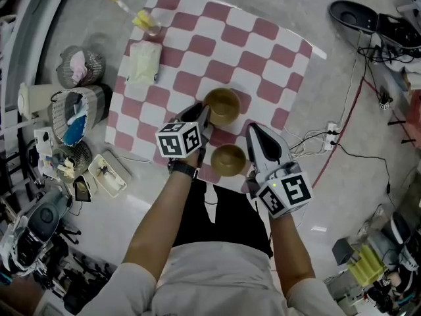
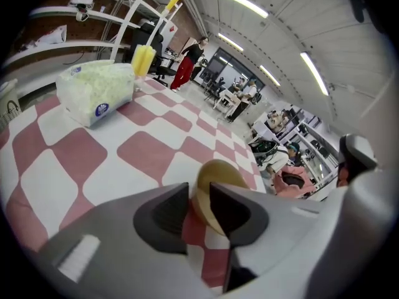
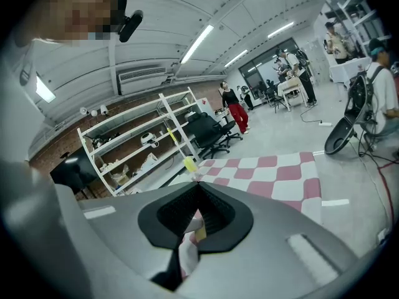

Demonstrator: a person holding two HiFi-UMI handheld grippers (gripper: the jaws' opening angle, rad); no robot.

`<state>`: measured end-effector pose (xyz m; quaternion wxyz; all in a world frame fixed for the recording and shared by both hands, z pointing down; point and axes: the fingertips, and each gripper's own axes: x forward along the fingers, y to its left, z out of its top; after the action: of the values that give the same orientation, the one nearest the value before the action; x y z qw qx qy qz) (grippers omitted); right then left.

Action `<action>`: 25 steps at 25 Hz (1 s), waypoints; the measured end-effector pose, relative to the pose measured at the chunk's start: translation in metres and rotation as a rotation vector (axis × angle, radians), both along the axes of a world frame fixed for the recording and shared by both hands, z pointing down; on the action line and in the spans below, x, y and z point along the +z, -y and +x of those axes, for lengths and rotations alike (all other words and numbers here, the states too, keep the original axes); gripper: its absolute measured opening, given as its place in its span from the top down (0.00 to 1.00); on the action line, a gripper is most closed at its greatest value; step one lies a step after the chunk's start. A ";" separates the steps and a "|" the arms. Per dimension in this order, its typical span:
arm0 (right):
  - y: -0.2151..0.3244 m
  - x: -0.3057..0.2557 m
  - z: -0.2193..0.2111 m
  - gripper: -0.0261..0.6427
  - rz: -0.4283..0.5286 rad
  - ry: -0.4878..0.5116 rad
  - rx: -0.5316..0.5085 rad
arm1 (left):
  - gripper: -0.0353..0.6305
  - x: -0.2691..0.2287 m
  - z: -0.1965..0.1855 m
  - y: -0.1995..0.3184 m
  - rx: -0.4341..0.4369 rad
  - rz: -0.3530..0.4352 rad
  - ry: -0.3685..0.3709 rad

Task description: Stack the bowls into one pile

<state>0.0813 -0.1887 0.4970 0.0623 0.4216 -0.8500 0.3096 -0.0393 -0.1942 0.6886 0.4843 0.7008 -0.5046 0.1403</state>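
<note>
Two brown bowls sit close together, unstacked, on the checkered cloth (image 1: 197, 38): far bowl (image 1: 222, 105), near bowl (image 1: 229, 159). Only the left gripper view shows the left gripper (image 2: 198, 199) pinching the far bowl's rim. Right gripper (image 3: 197, 185): jaws closed on nothing, just right of the near bowl. Both forearms reach forward.

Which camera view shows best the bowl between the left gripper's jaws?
The head view: the whole bowl shows from above, rim and inside, on the checked cloth. The left gripper view shows only part of it, its rim between the left gripper's jaws. The right gripper view does not show it clearly.
</note>
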 end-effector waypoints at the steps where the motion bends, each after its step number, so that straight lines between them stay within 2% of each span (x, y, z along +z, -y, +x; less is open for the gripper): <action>1: 0.001 0.000 0.001 0.95 -0.001 0.001 0.001 | 0.85 0.002 0.001 0.000 0.002 -0.007 0.001; 8: 0.004 -0.004 0.005 0.95 0.008 -0.004 0.006 | 0.87 0.011 -0.002 -0.001 -0.020 -0.046 0.013; 17: -0.006 -0.012 0.009 0.95 0.021 -0.005 0.027 | 0.91 0.003 -0.006 -0.003 -0.038 -0.039 -0.036; 25: -0.024 -0.039 0.008 0.95 0.055 0.023 0.076 | 0.91 -0.038 -0.005 -0.020 0.033 -0.014 -0.044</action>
<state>0.0892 -0.1643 0.4580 0.0290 0.4515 -0.8422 0.2933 -0.0441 -0.1744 0.6510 0.4979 0.7085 -0.4811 0.1366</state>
